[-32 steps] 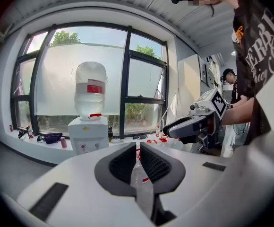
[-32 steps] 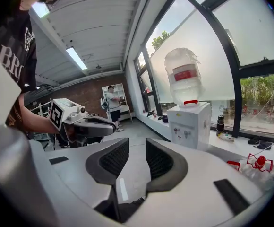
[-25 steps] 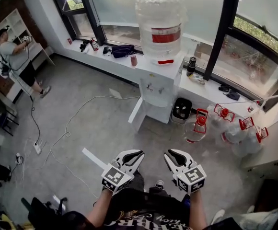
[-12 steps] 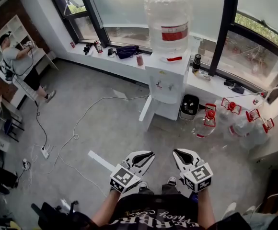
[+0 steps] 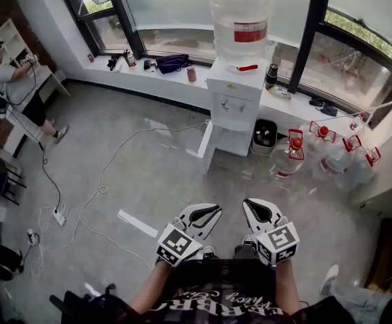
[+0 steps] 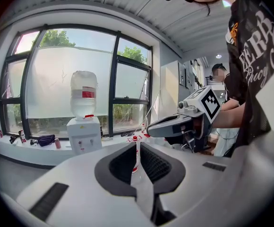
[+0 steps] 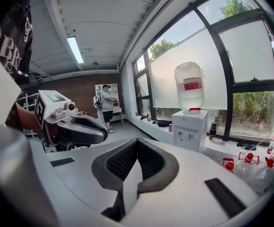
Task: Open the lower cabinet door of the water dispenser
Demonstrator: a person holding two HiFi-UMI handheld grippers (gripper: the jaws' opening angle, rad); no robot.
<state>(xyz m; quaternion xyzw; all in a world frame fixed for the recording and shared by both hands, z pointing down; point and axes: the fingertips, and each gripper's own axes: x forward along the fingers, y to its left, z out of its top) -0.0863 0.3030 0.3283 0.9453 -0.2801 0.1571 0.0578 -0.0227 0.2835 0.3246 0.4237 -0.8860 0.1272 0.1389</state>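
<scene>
Nearest us: the shirt (image 5: 216,306) print reads upside down in the head view. We only get "ERR" cleanly, in the left gripper view; the rest is cut off. The marker cubes (image 5: 178,244) carry black-and-white square codes and no text.

The left gripper (image 5: 209,213) has its jaws almost together, with a thin slit between the tips and nothing in it. The right gripper (image 5: 253,208) has its jaws fully together, tips meeting, holding nothing. Both sit side by side over the near edge of the floor (image 5: 149,181).

Mid-floor there is a white strip (image 5: 136,223) and a loose cable (image 5: 108,167) running toward the far side.

The water dispenser (image 5: 234,103) is at the far edge of the floor against the window ledge (image 5: 155,79), well apart from both grippers. It is a white box with two taps on the front. A small yellow sticker (image 5: 231,86) sits above the taps, too small for us to read. The clear bottle (image 5: 240,12) sits inverted on top with a red label (image 5: 250,32) showing no legible text.

The lower cabinet door (image 5: 206,147) is a white panel angled out from the body's lower left. To us it looks swung open, but it is too small to be sure. Both gripper views hide the dispenser's lower half behind their own jaws.

A black bin (image 5: 264,135) stands just right of the dispenser. Beyond it, clear jugs with red handles (image 5: 290,157) sit toward the floor's far right corner. A person (image 5: 10,79) stands at the far left edge.
</scene>
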